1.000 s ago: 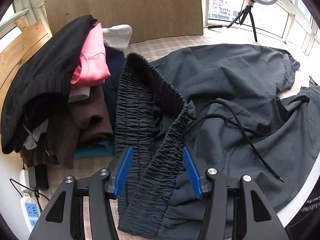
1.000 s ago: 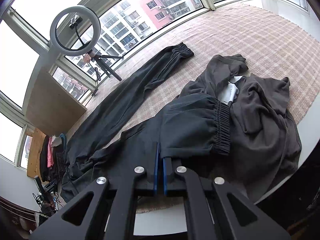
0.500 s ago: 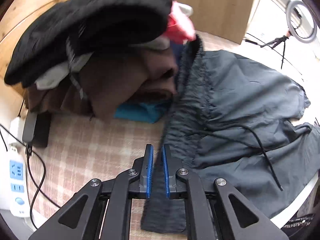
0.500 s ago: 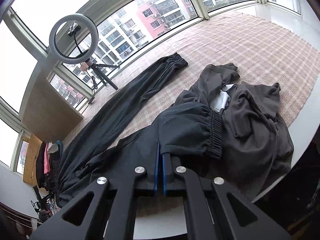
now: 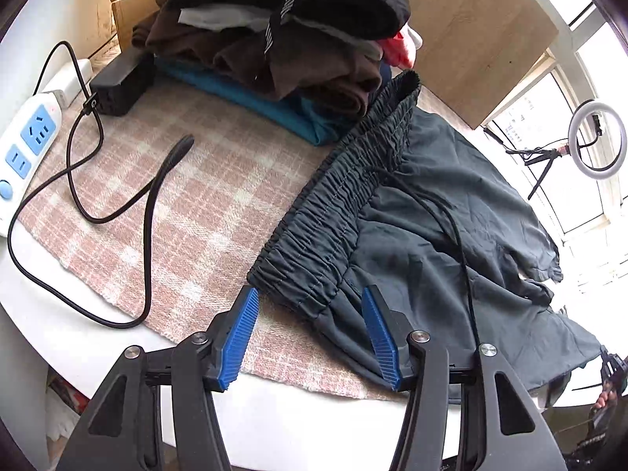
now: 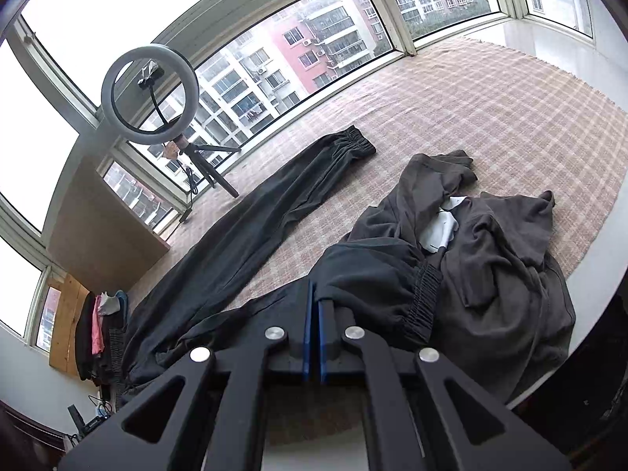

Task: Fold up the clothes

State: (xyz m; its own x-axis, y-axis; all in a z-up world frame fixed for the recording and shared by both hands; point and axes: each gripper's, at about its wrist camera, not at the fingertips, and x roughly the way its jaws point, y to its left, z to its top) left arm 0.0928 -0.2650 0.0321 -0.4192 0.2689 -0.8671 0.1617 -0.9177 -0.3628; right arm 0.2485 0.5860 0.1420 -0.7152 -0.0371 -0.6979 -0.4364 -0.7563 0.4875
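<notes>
Dark grey track pants [image 5: 451, 204] lie on the plaid cloth [image 5: 204, 212]. Their elastic waistband [image 5: 345, 196] runs from the clothes pile down to my left gripper [image 5: 310, 294]. Its jaws are opening, and the waistband's near corner lies between the blue pads [image 5: 239, 337] without being pressed. A black drawstring [image 5: 459, 235] trails over the fabric. In the right wrist view the pants [image 6: 235, 251] stretch one leg away to a far cuff [image 6: 353, 143]. The other leg is bunched, with its cuff [image 6: 422, 298] to the right of my right gripper [image 6: 314, 294], which is shut on that leg's fabric.
A pile of folded clothes [image 5: 282, 39] stands behind the waistband. A power strip [image 5: 27, 145], a black adapter [image 5: 117, 86] and a looping cable [image 5: 149, 235] lie at the left. A crumpled grey garment [image 6: 498, 259] sits to the right, and a ring light [image 6: 149, 94] by the windows.
The left gripper closed on the waistband, dragged it away from the pile toward the table's near edge while rolling, and has now opened. The right gripper stayed shut and nearly still.
</notes>
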